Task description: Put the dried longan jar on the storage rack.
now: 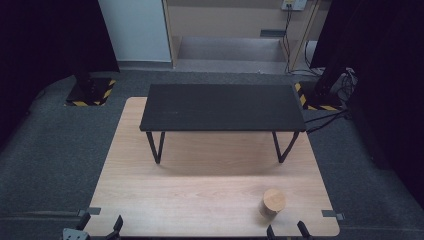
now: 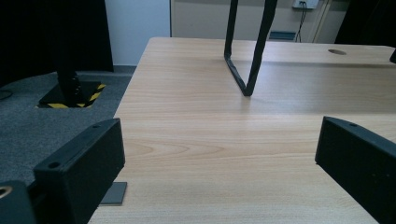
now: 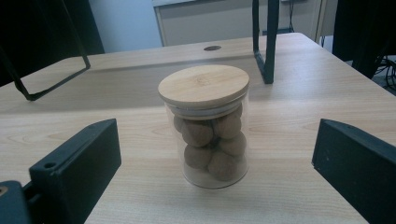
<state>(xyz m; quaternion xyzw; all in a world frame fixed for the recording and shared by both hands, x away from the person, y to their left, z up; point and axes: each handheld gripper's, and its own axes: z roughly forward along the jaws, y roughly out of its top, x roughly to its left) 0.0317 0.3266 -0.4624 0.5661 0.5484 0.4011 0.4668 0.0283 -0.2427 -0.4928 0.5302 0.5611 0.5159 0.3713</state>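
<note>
A clear glass jar with a round wooden lid stands upright on the wooden table, holding several brown round pieces. In the high view the jar sits near the front right. My right gripper is at the table's front edge just behind the jar; its jaws stand wide apart on either side of the jar without touching it. My left gripper rests at the front left corner, open, with bare tabletop between its jaws.
A low black shelf on thin black legs stands across the back half of the table. Grey carpet surrounds the table. Black stand bases with yellow hazard stripes sit on the floor at both back corners.
</note>
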